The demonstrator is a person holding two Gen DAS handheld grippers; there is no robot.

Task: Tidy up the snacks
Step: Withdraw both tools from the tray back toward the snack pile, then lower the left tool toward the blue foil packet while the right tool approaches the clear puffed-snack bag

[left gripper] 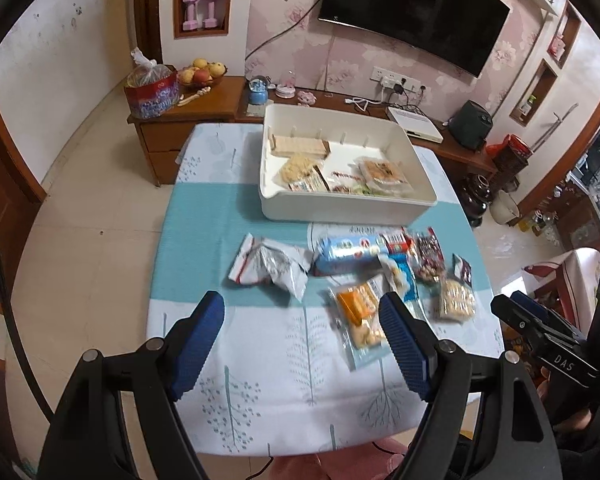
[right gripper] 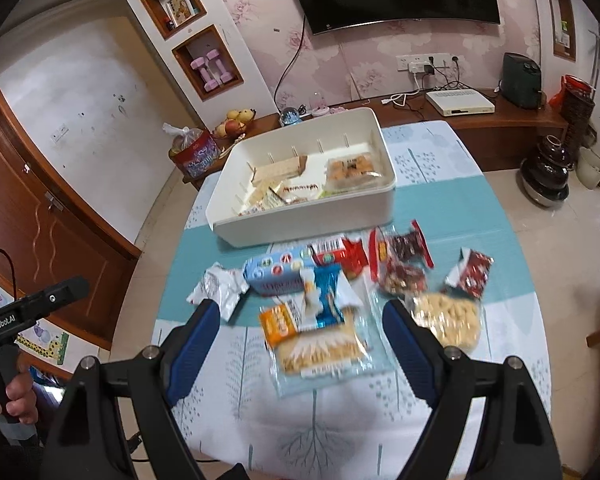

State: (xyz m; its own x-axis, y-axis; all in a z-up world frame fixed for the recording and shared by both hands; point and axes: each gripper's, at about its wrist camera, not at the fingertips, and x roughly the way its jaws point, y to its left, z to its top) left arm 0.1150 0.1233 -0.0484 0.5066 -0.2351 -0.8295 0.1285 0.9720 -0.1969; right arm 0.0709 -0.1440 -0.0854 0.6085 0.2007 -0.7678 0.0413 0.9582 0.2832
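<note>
A white bin (left gripper: 340, 206) (right gripper: 300, 222) stands at the table's far side with several snack packs lying inside. In front of it loose snacks are scattered: a silver wrapper (left gripper: 272, 266) (right gripper: 216, 286), a blue biscuit pack (left gripper: 346, 252) (right gripper: 278, 272), an orange-labelled clear pack (left gripper: 358, 316) (right gripper: 316, 344), red packs (right gripper: 400, 260) and a pale cracker bag (left gripper: 456, 300) (right gripper: 448, 318). My left gripper (left gripper: 302, 312) hangs open above the near cloth, empty. My right gripper (right gripper: 300, 320) is open too, over the orange-labelled pack without touching it.
The table wears a blue-and-white tree-print cloth (left gripper: 260, 380). Behind it runs a wooden cabinet (left gripper: 188, 108) with a fruit bowl (left gripper: 202, 72), a red tin, a white set-top box (right gripper: 460, 102) and a wall television. A dark pot (right gripper: 546, 176) sits on the tiled floor at right.
</note>
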